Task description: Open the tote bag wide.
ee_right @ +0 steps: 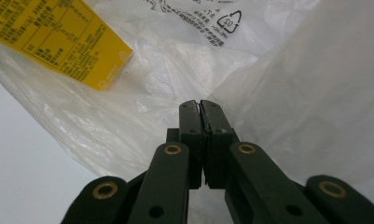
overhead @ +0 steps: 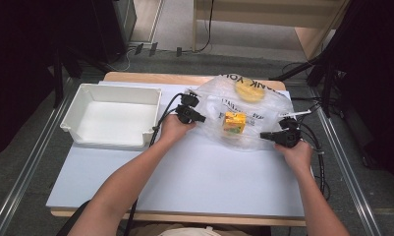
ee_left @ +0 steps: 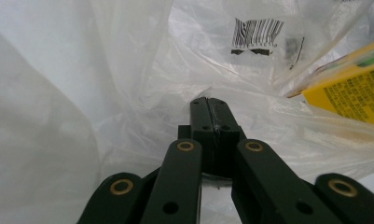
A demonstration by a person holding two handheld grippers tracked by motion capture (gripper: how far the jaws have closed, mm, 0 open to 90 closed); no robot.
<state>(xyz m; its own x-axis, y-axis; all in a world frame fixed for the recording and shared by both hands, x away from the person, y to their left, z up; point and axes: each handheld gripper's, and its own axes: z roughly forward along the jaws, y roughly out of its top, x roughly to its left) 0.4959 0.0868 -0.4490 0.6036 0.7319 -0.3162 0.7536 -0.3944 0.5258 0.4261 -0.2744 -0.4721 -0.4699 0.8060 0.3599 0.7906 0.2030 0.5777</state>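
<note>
A thin clear plastic bag (overhead: 243, 110) lies on the white tabletop, with a yellow carton (overhead: 234, 122) and a round yellow item (overhead: 248, 91) inside it. My left gripper (overhead: 200, 118) is at the bag's left edge, jaws shut and pinching the film. Seen along the left gripper (ee_left: 208, 103), the bag (ee_left: 128, 70) billows around the jaws and the carton (ee_left: 352, 91) lies to the right. My right gripper (overhead: 263, 135) is shut on the bag's right edge. From the right gripper (ee_right: 201, 106), the film (ee_right: 292, 93) drapes over the jaws, the carton (ee_right: 58, 37) at upper left.
An empty white bin (overhead: 111, 115) stands at the table's left. Bare white tabletop (overhead: 209, 172) stretches in front of the bag toward the person. Black cables (overhead: 162, 115) trail from both grippers. Metal rails run along both sides of the table.
</note>
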